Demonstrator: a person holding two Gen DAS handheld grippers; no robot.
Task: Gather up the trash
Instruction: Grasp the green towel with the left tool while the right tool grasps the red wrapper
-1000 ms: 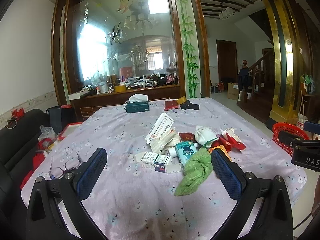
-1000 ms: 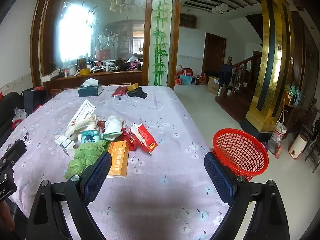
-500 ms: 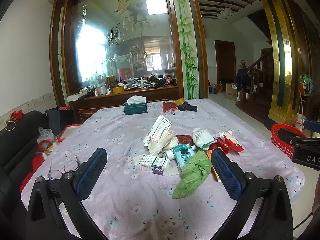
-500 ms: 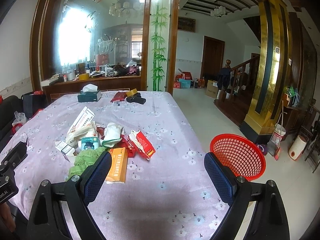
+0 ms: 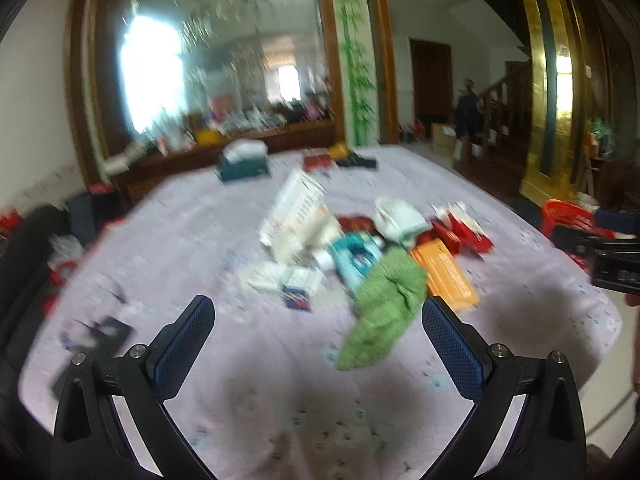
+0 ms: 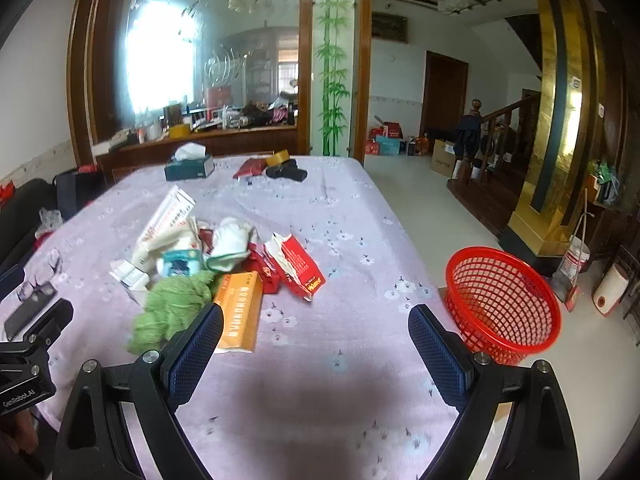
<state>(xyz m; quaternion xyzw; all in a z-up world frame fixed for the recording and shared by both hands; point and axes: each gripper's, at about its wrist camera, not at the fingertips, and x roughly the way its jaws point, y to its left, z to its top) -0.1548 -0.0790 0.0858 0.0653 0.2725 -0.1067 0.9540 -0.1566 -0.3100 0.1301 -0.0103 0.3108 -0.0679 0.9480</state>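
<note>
A heap of trash lies mid-table on the lilac floral cloth (image 6: pixel 340 208): an orange box (image 6: pixel 239 311), a torn red box (image 6: pixel 301 268), a green cloth (image 6: pixel 172 312), a teal box (image 6: pixel 181 261), a white long box (image 6: pixel 167 213) and small white boxes (image 6: pixel 129 277). The left wrist view is blurred; it shows the green cloth (image 5: pixel 384 308) and orange box (image 5: pixel 446 276). My left gripper (image 5: pixel 318 316) is open and empty, just short of the heap. My right gripper (image 6: pixel 315 322) is open and empty, right of the orange box. A red mesh basket (image 6: pixel 502 300) stands beside the table's right edge.
A teal tissue box (image 6: pixel 189 165), a red pouch (image 6: pixel 250 168) and a black case (image 6: pixel 287 171) lie at the table's far end. Glasses (image 6: pixel 38 280) lie at the left edge. A black sofa (image 6: pixel 20 216) flanks the left side. Stairs and a gold pillar (image 6: pixel 556 128) stand right.
Both grippers have tilted down and moved closer to the trash heap. The left wrist view has become blurred from fast motion. Both stay open; nothing has been picked up.
</note>
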